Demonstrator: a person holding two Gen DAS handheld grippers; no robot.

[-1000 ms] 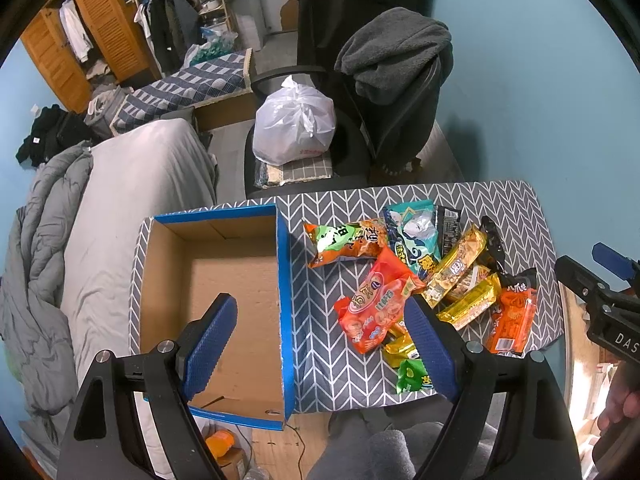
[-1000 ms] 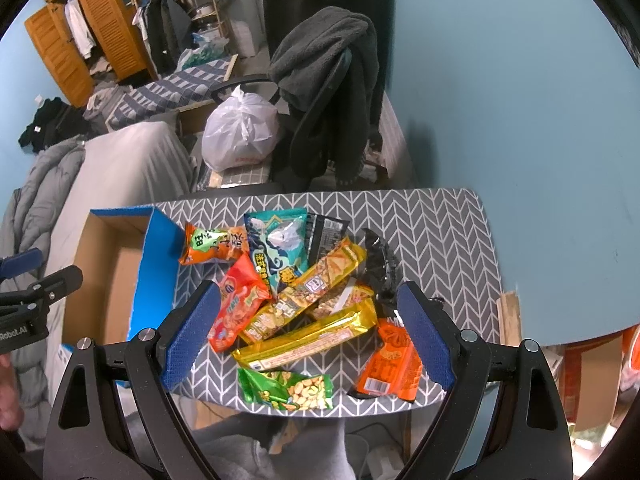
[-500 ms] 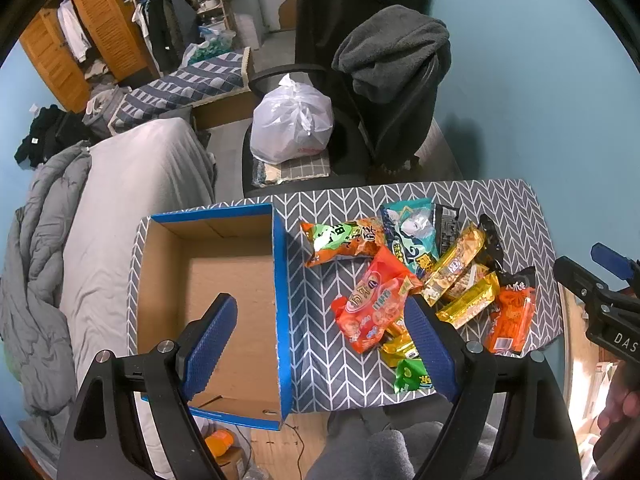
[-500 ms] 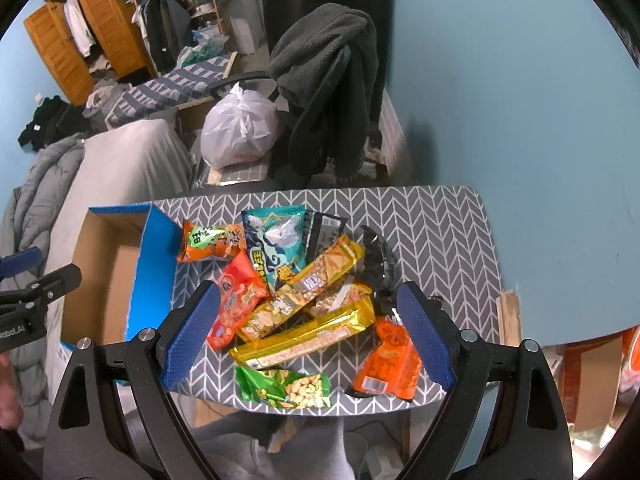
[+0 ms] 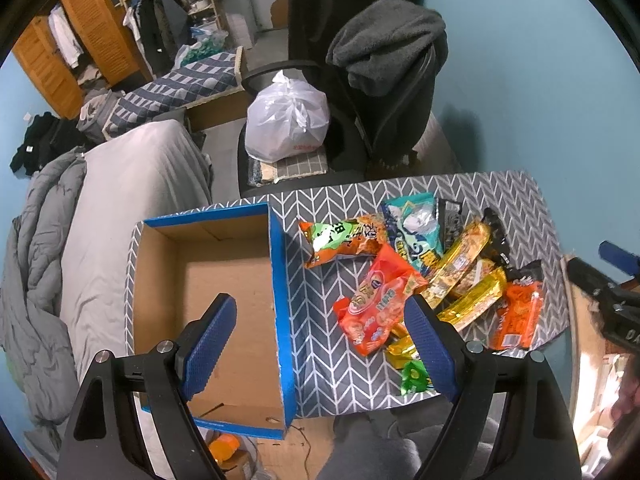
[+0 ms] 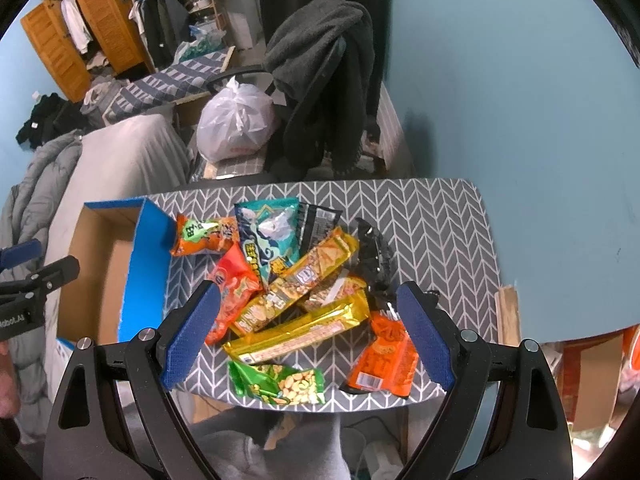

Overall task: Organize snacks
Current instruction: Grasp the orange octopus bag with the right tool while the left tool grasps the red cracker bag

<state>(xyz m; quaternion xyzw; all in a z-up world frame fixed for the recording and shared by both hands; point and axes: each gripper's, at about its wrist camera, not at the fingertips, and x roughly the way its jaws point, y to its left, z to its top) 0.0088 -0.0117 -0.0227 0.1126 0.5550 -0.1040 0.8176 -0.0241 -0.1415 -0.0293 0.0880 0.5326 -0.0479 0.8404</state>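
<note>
A pile of snack packets lies on the grey chevron table (image 5: 320, 364) (image 6: 440, 216). It includes a red packet (image 5: 374, 306) (image 6: 234, 280), an orange-green bag (image 5: 340, 238) (image 6: 202, 234), a teal bag (image 5: 414, 226) (image 6: 270, 236), gold bars (image 6: 296, 330) (image 5: 460, 262), an orange packet (image 6: 382, 360) (image 5: 516, 316) and a green peanut bag (image 6: 276, 382). A blue-edged cardboard box (image 5: 208, 272) (image 6: 108, 264) stands empty to the left. My left gripper (image 5: 320, 340) hangs open high above the box's right wall. My right gripper (image 6: 310, 332) hangs open high above the pile.
An office chair (image 5: 360, 136) draped with a dark garment holds a white plastic bag (image 5: 286, 120) behind the table. A bed with grey bedding (image 5: 80, 232) lies left. A blue wall (image 6: 520, 100) bounds the right side. A person's grey-clad knees (image 6: 288, 448) sit below the table's near edge.
Both grippers drifted slightly; the table and snacks shift a little left and up in the views. Nothing was taken hold of or moved.
</note>
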